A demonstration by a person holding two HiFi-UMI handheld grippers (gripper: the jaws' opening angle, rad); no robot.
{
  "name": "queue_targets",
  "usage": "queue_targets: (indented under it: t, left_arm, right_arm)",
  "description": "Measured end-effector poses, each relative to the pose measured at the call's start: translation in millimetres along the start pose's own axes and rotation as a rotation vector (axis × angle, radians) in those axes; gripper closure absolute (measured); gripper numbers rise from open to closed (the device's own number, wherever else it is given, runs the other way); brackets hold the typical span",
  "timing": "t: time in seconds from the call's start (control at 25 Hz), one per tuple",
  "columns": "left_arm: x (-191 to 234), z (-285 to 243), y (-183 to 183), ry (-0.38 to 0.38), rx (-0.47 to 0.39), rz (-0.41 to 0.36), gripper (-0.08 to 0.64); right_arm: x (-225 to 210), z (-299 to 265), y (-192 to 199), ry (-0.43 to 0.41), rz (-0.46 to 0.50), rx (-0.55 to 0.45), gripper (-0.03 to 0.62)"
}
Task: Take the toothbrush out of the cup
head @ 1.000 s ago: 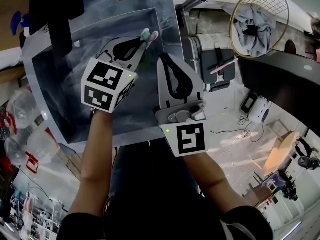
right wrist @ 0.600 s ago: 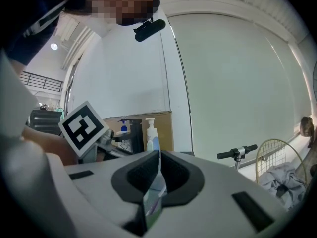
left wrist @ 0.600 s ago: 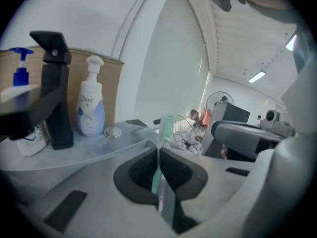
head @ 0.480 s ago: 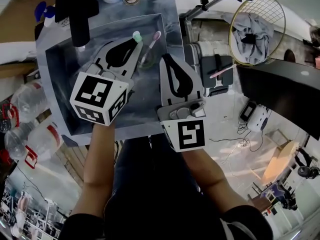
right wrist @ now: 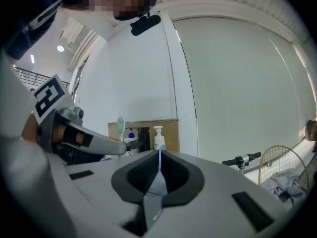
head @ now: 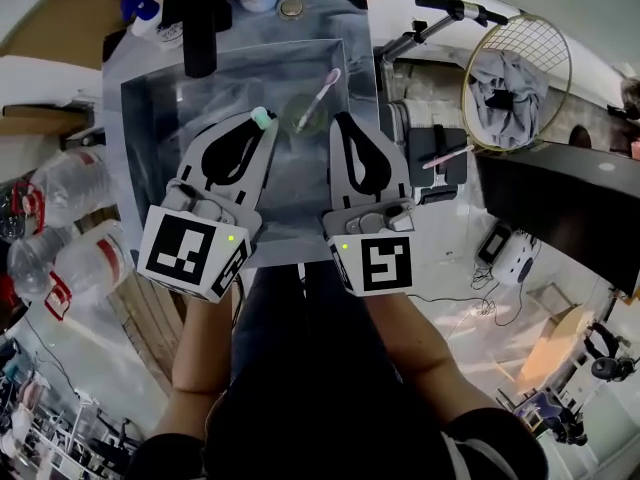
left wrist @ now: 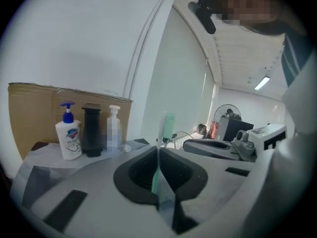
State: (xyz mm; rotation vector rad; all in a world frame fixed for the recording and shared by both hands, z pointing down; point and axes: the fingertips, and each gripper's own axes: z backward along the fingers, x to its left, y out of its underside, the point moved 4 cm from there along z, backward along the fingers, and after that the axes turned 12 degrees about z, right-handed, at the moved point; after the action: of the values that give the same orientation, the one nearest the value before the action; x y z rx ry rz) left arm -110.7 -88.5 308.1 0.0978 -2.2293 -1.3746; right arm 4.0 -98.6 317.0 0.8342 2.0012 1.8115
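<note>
My left gripper [head: 262, 128] is shut on a green toothbrush [head: 261, 117], whose head sticks out past the fingertips. In the left gripper view the green toothbrush [left wrist: 166, 133] stands upright, pinched between the jaws of the left gripper [left wrist: 159, 151]. Just right of it in the head view is a clear cup [head: 303, 118] on the grey tray [head: 150, 118], with a pink toothbrush [head: 326, 90] leaning in it. My right gripper [head: 343, 121] is shut and holds nothing, its tips beside the cup. The right gripper view shows the closed right gripper [right wrist: 159, 155] and the green toothbrush [right wrist: 120, 127] to its left.
A blue-pump soap bottle [left wrist: 68, 135], a black cylinder [left wrist: 92, 130] and a white pump bottle [left wrist: 113, 128] stand along the tray's far side before a cardboard box [left wrist: 34, 108]. Plastic bottles [head: 60, 193] lie left of the tray, a racket [head: 520, 73] to the right.
The left gripper has drawn back toward me with the green toothbrush, which has moved away from the pink one and out of the cup. The right gripper has stayed shut beside the cup.
</note>
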Motion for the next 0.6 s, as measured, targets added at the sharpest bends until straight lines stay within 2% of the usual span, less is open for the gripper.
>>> queue_targets:
  t: [0.2,0.36,0.6]
  left_arm:
    - [11,31,18,-0.065,0.014,0.021,0.523]
    - [25,45,46,-0.115,0.086,0.04,0.523]
    - [43,53,84,-0.145,0.181,0.15,0.523]
  right_arm:
    - [9,1,1,-0.025,0.004,0.001,0.561]
    - [15,0,2,-0.043,0.011,0.006,0.561]
    - [21,1,5,-0.058,0.013,0.018,0.561]
